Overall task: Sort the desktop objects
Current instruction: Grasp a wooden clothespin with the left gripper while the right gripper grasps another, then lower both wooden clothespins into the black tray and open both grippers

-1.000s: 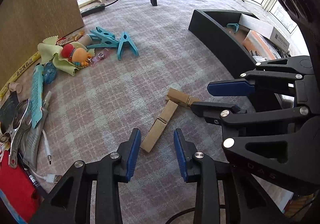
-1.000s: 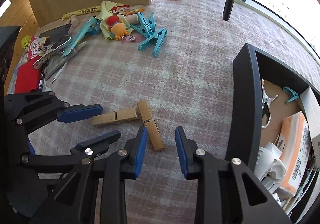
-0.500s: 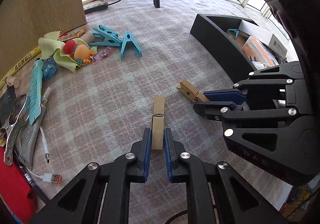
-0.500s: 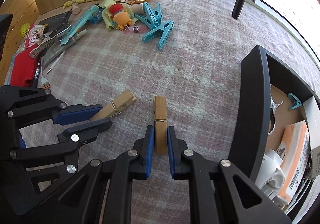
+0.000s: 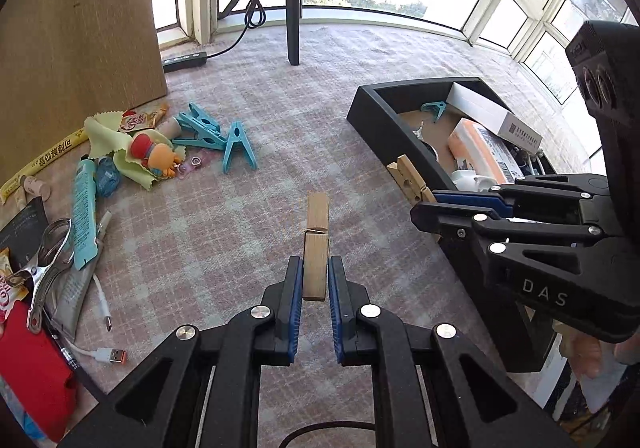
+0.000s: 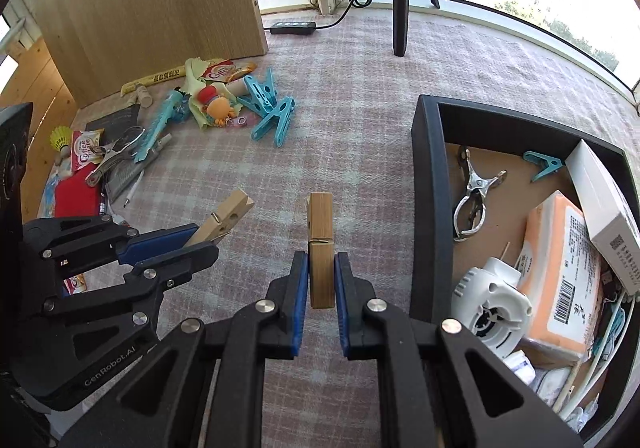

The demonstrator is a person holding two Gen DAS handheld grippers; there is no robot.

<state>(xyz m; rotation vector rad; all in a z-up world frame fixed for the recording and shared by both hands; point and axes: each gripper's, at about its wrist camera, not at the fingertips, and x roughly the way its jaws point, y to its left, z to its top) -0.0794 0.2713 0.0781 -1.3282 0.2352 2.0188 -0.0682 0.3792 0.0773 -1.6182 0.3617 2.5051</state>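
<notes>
1. Left of the black tray [image 6: 425,183]: a pile not yet sorted, with blue pegs [image 6: 272,115], a toy [image 6: 216,105], a metal clip [image 6: 116,157] and a cable [image 5: 102,312].
2. Left gripper [image 5: 315,280]: closed tight on a wooden peg [image 5: 316,244], clear of the cloth.
3. Right gripper [image 6: 322,280]: likewise clamped on a second wooden peg [image 6: 321,248], just left of the tray.
4. Tray: already holds a clip, a blue peg, boxes.
5. Surface: checked cloth [image 6: 360,95]; windows and a tripod behind the tray.
</notes>
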